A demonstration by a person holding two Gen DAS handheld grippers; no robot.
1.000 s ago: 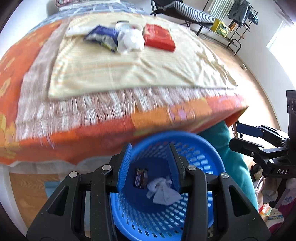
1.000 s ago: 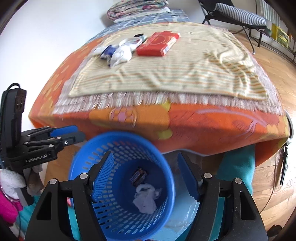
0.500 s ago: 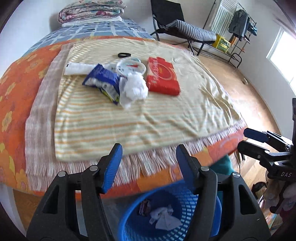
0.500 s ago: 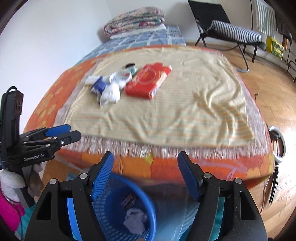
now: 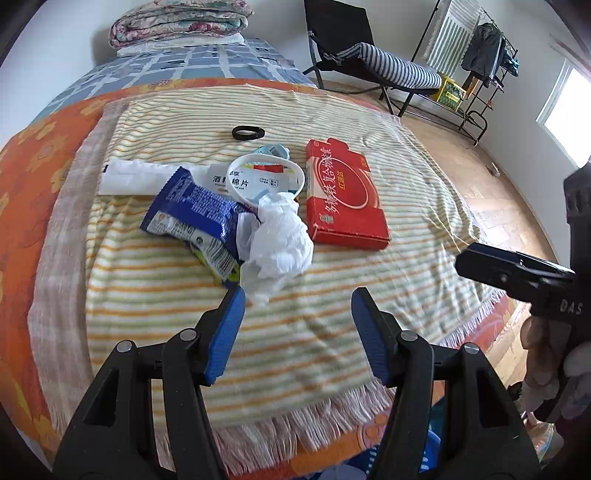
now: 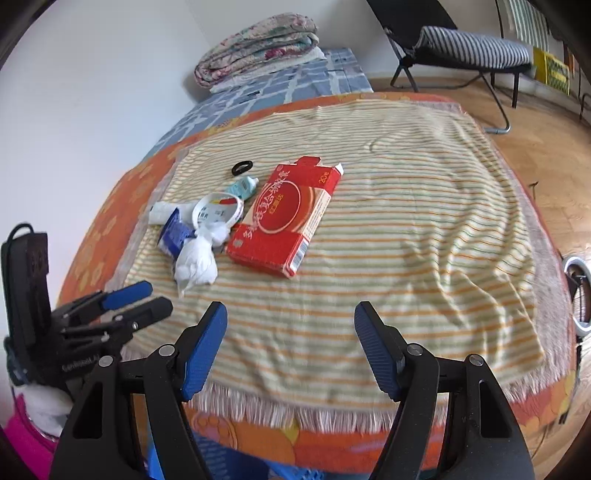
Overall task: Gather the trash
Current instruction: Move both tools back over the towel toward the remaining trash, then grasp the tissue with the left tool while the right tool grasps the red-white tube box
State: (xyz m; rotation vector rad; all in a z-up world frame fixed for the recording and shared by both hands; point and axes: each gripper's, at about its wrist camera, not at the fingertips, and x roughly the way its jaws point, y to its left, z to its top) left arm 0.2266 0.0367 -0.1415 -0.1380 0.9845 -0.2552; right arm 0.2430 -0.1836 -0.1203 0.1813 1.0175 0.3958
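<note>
Trash lies in a heap on the striped blanket (image 5: pixel 314 332): a crumpled white tissue (image 5: pixel 280 238), a blue snack wrapper (image 5: pixel 195 218), a white ring-shaped lid (image 5: pixel 266 177) on a white packet, a small pale-blue tube (image 5: pixel 271 149), a black hair band (image 5: pixel 248 132) and a flat red carton (image 5: pixel 343 194). My left gripper (image 5: pixel 297 302) hovers open and empty just short of the tissue. My right gripper (image 6: pixel 290 314) is open and empty above the blanket's near part, the red carton (image 6: pixel 284 221) and tissue (image 6: pixel 197 260) beyond it. The blue basket (image 5: pixel 428 452) shows only as slivers under the bed edge.
The bed has an orange flowered cover (image 5: pixel 22 206) and a fringed blanket edge (image 6: pixel 332 410). Folded quilts (image 5: pixel 181 20) lie at its far end. A black folding chair (image 5: pixel 369 55) and a clothes rack (image 5: pixel 480 55) stand on the wooden floor to the right.
Both grippers have come away from the blue basket and forward over the bed. The left gripper's jaws widened between the earliest frame and the middle one.
</note>
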